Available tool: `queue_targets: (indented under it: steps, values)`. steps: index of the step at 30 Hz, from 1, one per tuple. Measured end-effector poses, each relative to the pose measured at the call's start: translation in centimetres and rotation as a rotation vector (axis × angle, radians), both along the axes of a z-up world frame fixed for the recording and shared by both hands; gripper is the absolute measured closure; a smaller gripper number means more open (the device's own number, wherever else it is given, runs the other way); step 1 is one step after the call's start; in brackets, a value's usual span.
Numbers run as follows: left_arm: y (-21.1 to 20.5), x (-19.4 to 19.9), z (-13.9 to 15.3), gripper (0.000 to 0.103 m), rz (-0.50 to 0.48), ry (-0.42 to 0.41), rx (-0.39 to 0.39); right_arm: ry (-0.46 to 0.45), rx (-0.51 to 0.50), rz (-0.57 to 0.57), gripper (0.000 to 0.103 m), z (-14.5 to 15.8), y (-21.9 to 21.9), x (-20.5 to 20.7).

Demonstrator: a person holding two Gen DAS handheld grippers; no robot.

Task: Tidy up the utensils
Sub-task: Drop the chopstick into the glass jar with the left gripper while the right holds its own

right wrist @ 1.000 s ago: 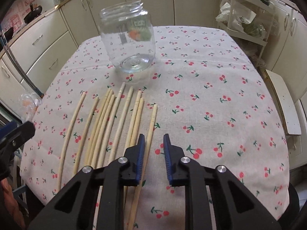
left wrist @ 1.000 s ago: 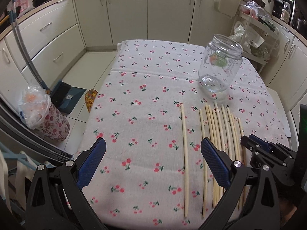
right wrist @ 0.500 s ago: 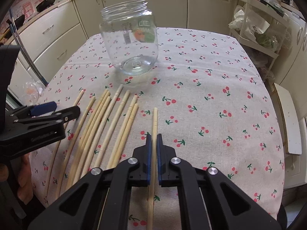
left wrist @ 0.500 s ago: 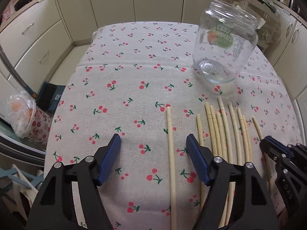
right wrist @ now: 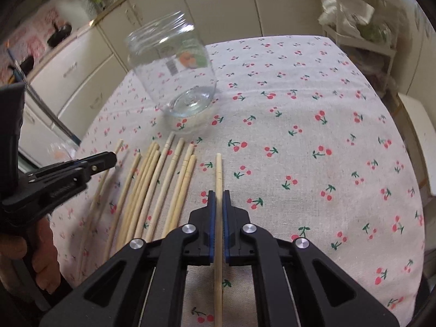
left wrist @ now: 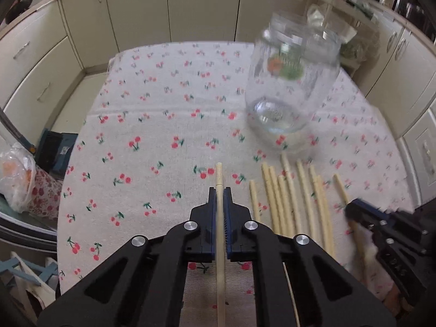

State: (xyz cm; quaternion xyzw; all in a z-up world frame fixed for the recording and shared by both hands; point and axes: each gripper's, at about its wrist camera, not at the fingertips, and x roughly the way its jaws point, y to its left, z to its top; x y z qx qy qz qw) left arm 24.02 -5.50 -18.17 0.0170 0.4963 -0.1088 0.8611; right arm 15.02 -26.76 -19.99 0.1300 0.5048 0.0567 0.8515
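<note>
Your left tool (left wrist: 220, 190) pinches one pale, slim wooden chopstick (left wrist: 219, 177) at the left edge of the row; your right tool (right wrist: 216, 194) pinches the chopstick at the right edge (right wrist: 218, 169). The other chopsticks (left wrist: 288, 196) lie side by side between them on the cherry-print surface (left wrist: 152, 125). A clear glass jar (right wrist: 174, 73) stands upright just beyond their tips, mouth up. Each pinched stick runs lengthwise along its tool, far end toward the jar.
</note>
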Motion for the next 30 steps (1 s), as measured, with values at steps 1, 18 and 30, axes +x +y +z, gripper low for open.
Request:
queue_targets:
  steps: [1,18,30]
  values:
    - [0.3,0.1,0.9,0.098,0.006,-0.017,-0.025,-0.011,0.027,-0.01,0.097,0.1,-0.3,-0.2]
    - [0.7,4.9,15.1,0.098,0.006,-0.37,-0.426,-0.133,0.234,-0.124,0.097,-0.1,-2.7,-1.0]
    - [-3.1,8.6,18.5,0.098,0.181,-0.718,-0.427,-0.139,0.264,-0.131,0.097,-0.3,-3.1,-1.1]
